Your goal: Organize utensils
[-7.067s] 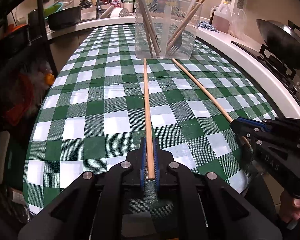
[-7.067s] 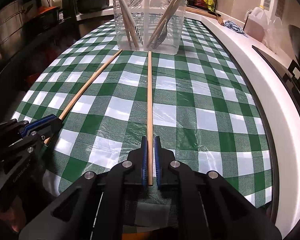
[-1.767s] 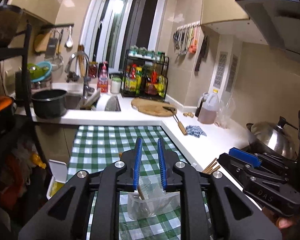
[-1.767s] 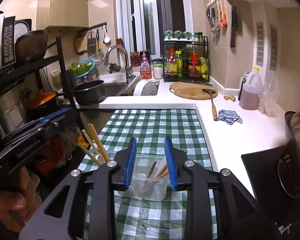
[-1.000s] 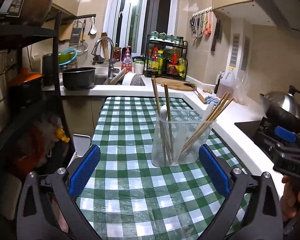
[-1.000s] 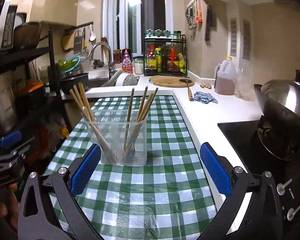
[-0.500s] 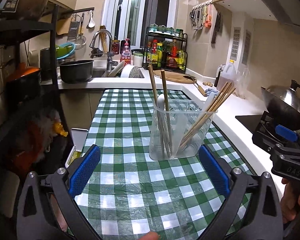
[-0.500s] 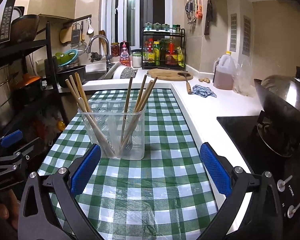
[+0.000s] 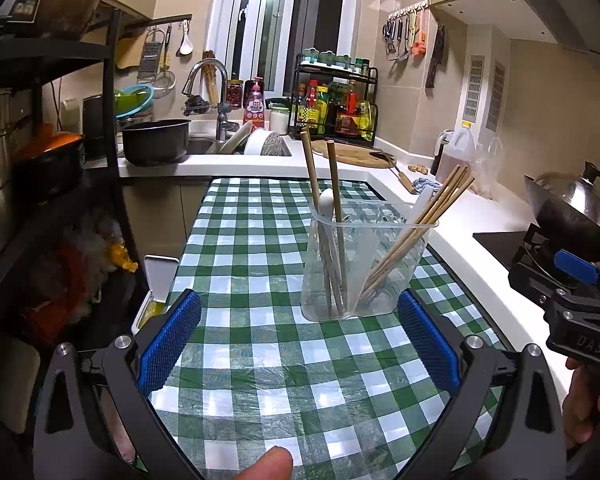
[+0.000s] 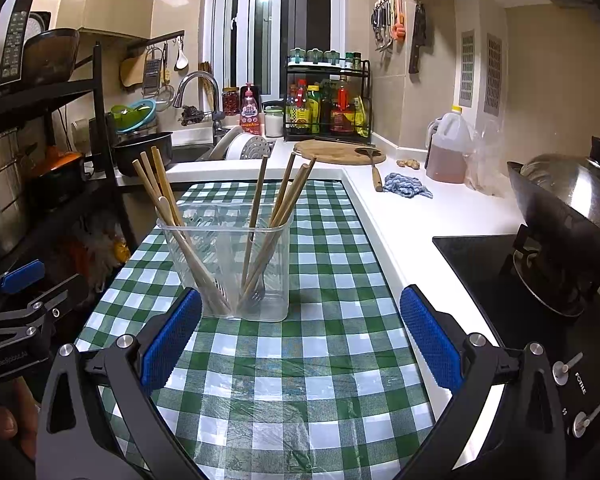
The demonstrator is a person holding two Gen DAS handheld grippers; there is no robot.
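Tabletop [image 10: 332, 360]: green-white check cloth, bare near both grippers; no loose utensil in view.
Holder [image 10: 228, 264]: clear plastic, upright mid-cloth, ahead of both grippers.
Chopsticks [image 10: 164, 204]: wooden, all inside holder, leaning in two bunches against opposite walls; fork and white spoon among them.
Left gripper [image 9: 300, 344]: jaws wide, empty, short of holder.
Right gripper [image 10: 300, 340]: jaws wide, empty, short of holder.
Judgement: sorting looks complete; step in hand is backing off. Keep jaws wide, clear of leaning sticks; light holder likely tips if nudged.
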